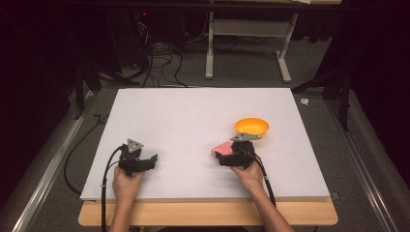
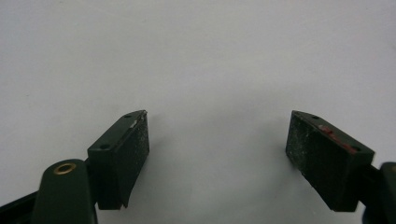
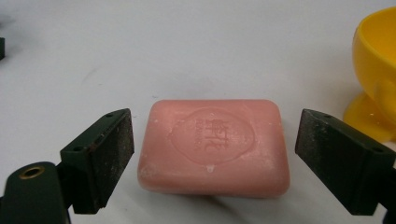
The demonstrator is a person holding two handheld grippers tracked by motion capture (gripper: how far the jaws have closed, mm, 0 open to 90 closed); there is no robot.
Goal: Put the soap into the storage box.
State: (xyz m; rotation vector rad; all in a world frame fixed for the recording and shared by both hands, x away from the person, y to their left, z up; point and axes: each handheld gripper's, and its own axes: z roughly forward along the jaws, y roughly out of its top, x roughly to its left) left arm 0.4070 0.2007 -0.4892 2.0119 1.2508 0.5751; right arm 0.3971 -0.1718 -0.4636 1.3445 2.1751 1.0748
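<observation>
Pink soap lies flat on the white tabletop between the right gripper's wide-spread fingers, untouched, a yellow bowl just beside at one o'clock. Left gripper, at nine o'clock, gapes wide over bare board.

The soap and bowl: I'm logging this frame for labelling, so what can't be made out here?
- Pink soap: embossed stamp too faint to read in the right gripper view; in the high view the right claw covers most of it.
- Yellow bowl: cut off by the right edge; inside hidden by its wall.
- Left claw: open over bare table.
</observation>
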